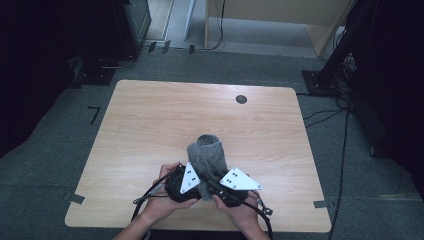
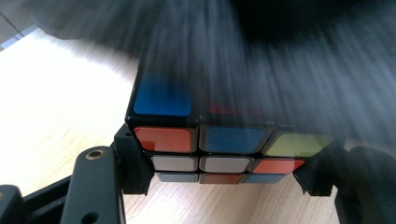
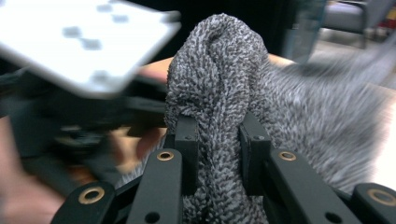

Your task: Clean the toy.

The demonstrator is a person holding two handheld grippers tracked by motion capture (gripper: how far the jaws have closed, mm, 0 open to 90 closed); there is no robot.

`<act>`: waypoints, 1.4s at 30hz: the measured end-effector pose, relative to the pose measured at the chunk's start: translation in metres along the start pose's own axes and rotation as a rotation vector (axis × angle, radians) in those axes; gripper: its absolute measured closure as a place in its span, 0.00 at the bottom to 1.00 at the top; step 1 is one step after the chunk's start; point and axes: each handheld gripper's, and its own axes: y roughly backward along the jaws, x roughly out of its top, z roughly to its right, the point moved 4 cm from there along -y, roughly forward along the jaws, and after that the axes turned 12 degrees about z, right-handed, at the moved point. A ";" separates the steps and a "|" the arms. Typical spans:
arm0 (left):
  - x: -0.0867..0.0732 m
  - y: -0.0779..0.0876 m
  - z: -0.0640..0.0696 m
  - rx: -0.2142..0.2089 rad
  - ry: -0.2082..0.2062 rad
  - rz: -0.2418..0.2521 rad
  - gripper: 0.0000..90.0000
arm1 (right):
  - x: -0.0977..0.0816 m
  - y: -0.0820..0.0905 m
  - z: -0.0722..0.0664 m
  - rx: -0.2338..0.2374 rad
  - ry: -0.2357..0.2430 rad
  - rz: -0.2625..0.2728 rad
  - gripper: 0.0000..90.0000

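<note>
Grey knit sock [image 1: 207, 156]: draping over the cube, rising above both grippers.
Left gripper [image 2: 224, 179]: clamping the puzzle cube [image 2: 219, 149].
Right gripper [image 3: 218, 149]: pinching the sock's bunched fabric beside the cube.

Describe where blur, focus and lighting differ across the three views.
High view: dim and even, dark room edges. Left gripper view: cube sharp, grey sock streaked with blur above it. Right gripper view: sock's pinched fold sharp, the plate and hand at left blurred.
</note>
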 end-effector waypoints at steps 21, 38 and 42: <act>-0.002 -0.002 0.002 -0.002 -0.008 0.015 0.38 | -0.004 0.003 -0.009 0.010 0.099 0.007 0.82; -0.001 0.002 0.002 0.007 -0.006 0.053 0.38 | 0.000 -0.001 -0.020 0.030 0.149 0.017 0.83; -0.001 0.004 -0.004 0.014 0.020 0.058 0.38 | 0.003 0.005 0.010 -0.084 0.075 0.024 0.84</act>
